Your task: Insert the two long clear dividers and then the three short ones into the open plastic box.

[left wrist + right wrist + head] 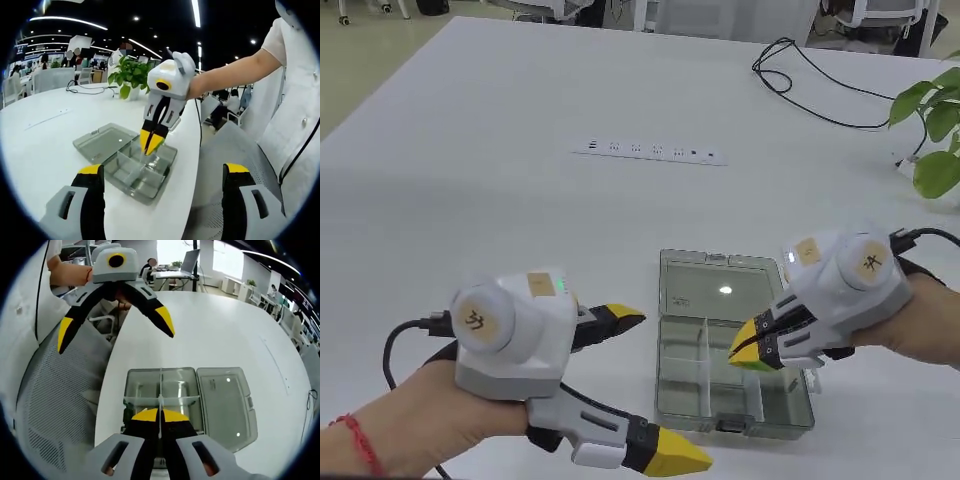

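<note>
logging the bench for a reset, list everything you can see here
table: one, white, underneath
plastic box: one, clear grey, near right
lid: one, open flat beyond the box
seated dividers: clear, in the box, count unclear
held divider: one, clear, over the box
power strip: one, white, mid table
cable: one, black, far right
plant: one, green, right edge
left tongs: yellow-tipped, open, left of the box
right tongs: yellow-tipped, shut on the held divider

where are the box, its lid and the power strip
box [680, 390]: head view, bare floor on its left side.
lid [705, 290]: head view, middle of the open panel.
power strip [650, 150]: head view, middle of its top.
</note>
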The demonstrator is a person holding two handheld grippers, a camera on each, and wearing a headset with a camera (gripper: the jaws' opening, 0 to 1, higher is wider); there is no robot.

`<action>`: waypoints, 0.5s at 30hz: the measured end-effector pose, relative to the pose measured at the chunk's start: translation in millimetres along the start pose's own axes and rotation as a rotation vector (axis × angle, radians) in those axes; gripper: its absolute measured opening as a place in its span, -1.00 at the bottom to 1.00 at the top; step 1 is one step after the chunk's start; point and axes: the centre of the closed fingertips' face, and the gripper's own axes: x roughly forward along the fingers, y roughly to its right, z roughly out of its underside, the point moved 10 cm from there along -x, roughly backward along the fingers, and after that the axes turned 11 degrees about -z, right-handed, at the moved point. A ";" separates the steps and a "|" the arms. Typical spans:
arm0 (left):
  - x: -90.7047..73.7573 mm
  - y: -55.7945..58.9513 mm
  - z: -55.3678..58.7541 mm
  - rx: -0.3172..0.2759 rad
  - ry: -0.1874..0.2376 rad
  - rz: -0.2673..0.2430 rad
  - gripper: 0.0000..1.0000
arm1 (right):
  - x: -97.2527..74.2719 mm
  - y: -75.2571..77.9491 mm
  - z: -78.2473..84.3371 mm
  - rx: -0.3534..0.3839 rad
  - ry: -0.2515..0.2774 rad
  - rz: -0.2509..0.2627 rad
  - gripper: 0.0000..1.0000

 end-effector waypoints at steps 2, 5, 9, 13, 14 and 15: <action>-0.2 -0.1 -0.3 -0.002 0.002 0.000 1.00 | 3.6 1.2 0.8 0.000 -0.018 -0.002 -0.95; -0.5 -0.5 0.2 -0.002 -0.001 -0.001 1.00 | 9.1 2.0 1.3 -0.009 -0.046 -0.002 -0.95; -0.9 -0.9 0.9 -0.004 -0.001 -0.002 1.00 | 14.0 2.8 2.2 -0.016 -0.077 -0.002 -0.95; -1.1 -0.4 1.1 -0.005 0.001 -0.002 1.00 | 17.0 3.6 2.4 -0.015 -0.094 -0.004 -0.95; -1.0 -0.3 1.1 -0.006 0.001 -0.002 1.00 | 17.6 3.6 2.7 -0.024 -0.100 -0.004 -0.95; -0.9 -0.3 1.0 -0.005 0.001 -0.002 1.00 | 18.2 4.1 2.5 -0.028 -0.103 -0.004 -0.95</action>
